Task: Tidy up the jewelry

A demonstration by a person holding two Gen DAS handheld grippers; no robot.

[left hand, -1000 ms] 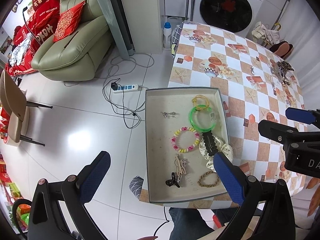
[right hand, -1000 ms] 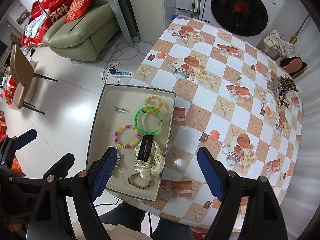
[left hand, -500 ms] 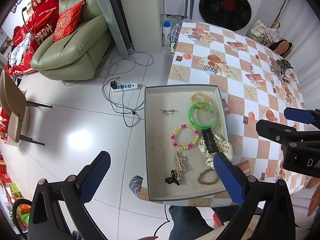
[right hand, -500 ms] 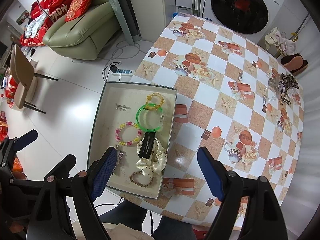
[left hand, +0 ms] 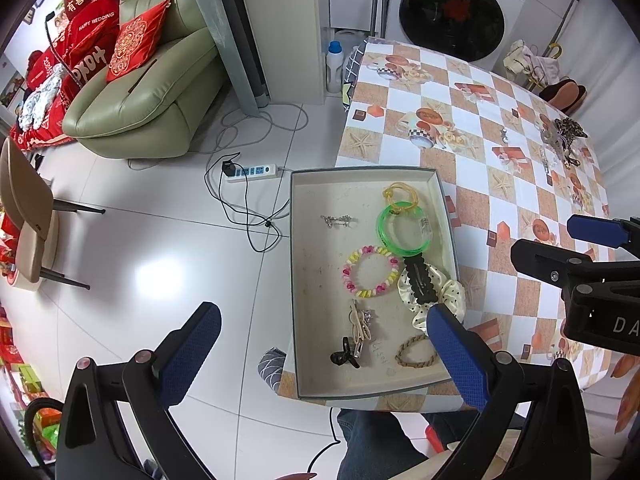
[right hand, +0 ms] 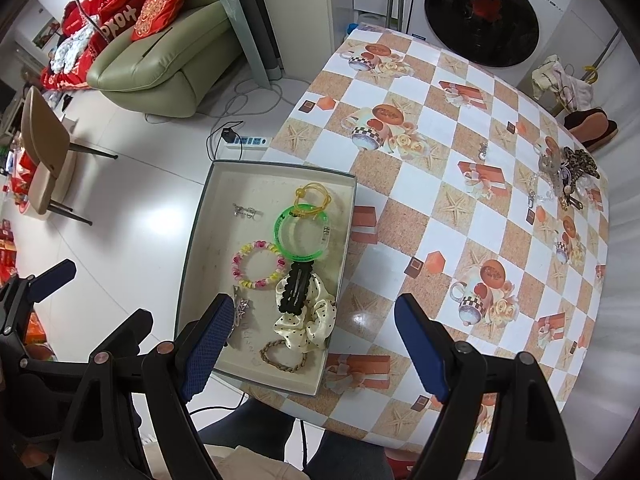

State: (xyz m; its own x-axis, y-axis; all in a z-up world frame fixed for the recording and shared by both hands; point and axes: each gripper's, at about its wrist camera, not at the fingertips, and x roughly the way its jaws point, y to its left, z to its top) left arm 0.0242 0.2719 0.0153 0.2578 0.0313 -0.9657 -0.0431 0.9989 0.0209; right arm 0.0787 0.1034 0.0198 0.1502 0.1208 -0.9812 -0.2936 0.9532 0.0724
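Both grippers — left gripper (left hand: 320, 344) and right gripper (right hand: 312, 340) — hover wide open and empty above the tray (right hand: 200, 240); next, fetching the far pile of trinkets (right hand: 564, 176).

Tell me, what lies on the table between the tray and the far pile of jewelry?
Only bare tablecloth, except one small clip near the pile; the right wrist view shows it beyond the tray.
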